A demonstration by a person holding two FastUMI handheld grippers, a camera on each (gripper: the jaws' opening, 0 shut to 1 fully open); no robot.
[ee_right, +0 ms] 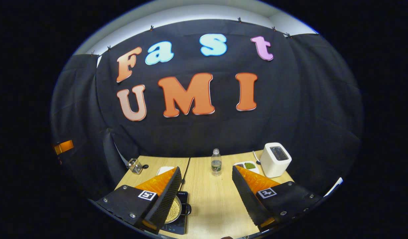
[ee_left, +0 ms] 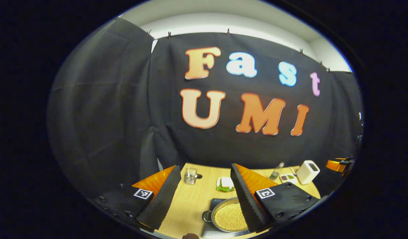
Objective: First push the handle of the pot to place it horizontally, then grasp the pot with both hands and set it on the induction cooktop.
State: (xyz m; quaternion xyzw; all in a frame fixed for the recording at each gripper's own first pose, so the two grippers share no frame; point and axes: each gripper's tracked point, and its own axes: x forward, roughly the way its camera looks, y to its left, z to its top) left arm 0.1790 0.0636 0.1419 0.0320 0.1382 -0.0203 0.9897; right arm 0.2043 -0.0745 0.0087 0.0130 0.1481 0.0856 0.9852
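— 2 grippers hang above a pale wooden table [ee_right: 210, 196] in a black-draped booth. How do the tongs stand?

— Both spread wide, nothing between the fingers. In the left gripper view, the left gripper [ee_left: 204, 196] frames bare tabletop, its ribbed black pads [ee_left: 164, 196] angled outward. In the right gripper view, the right gripper [ee_right: 207, 196] is parted the same way.

— And the pot?

— A round steel pot filled with small yellow grains [ee_left: 229, 217] sits on the flat black induction cooktop [ee_left: 214, 203] at the near edge of the table. 1 small dark side handle [ee_left: 206, 215] juts to the left of the pot in the left gripper view. The left gripper's right-hand finger covers part of the rim. In the right gripper view the same pot [ee_right: 174, 209] peeks from behind the left-hand finger, another side handle [ee_right: 187, 209] pointing right, the cooktop [ee_right: 177, 225] beneath it.

— What else is on the table?

— A clear glass cup [ee_left: 190, 175], a white dish with green edging [ee_left: 225, 184], a clear plastic water bottle [ee_right: 216, 162], a white divided tray holding dark and green contents [ee_right: 245, 165], and a white boxy toaster [ee_right: 275, 159] at the far right.
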